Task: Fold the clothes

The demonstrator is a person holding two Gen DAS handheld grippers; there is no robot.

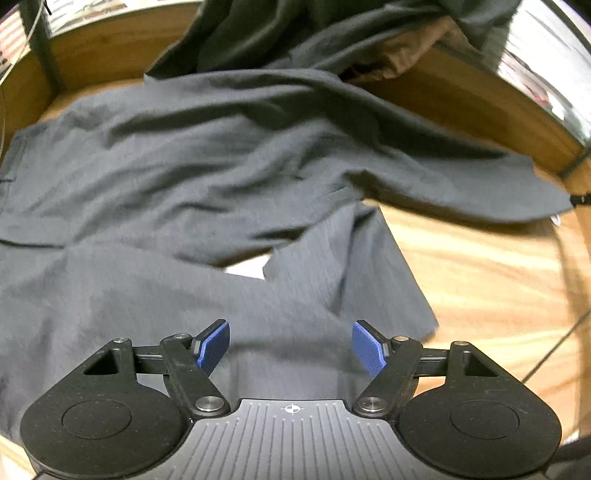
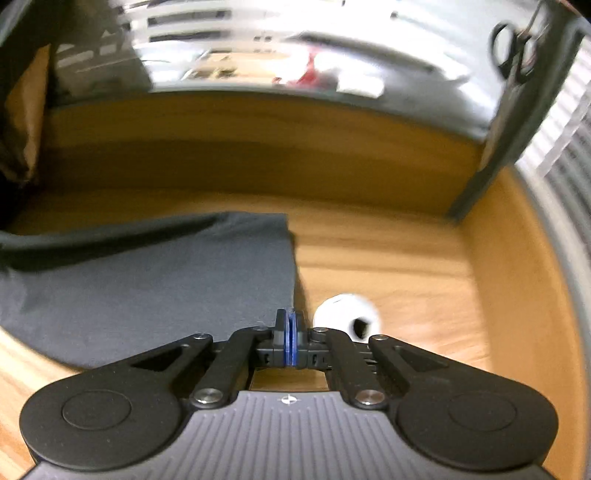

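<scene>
A dark grey shirt lies spread and creased over the wooden table, with a sleeve reaching right and a white label showing at a fold. My left gripper hovers open over the shirt's near part, with nothing between its blue pads. In the right wrist view a flat part of the dark grey cloth lies on the left. My right gripper is shut with its tips right at that cloth's right edge. Whether any fabric is pinched between the pads does not show.
More dark clothes and a brown garment are heaped at the table's far side. A raised wooden rim runs behind. A small white round object lies just right of my right gripper. Scissors hang at the upper right.
</scene>
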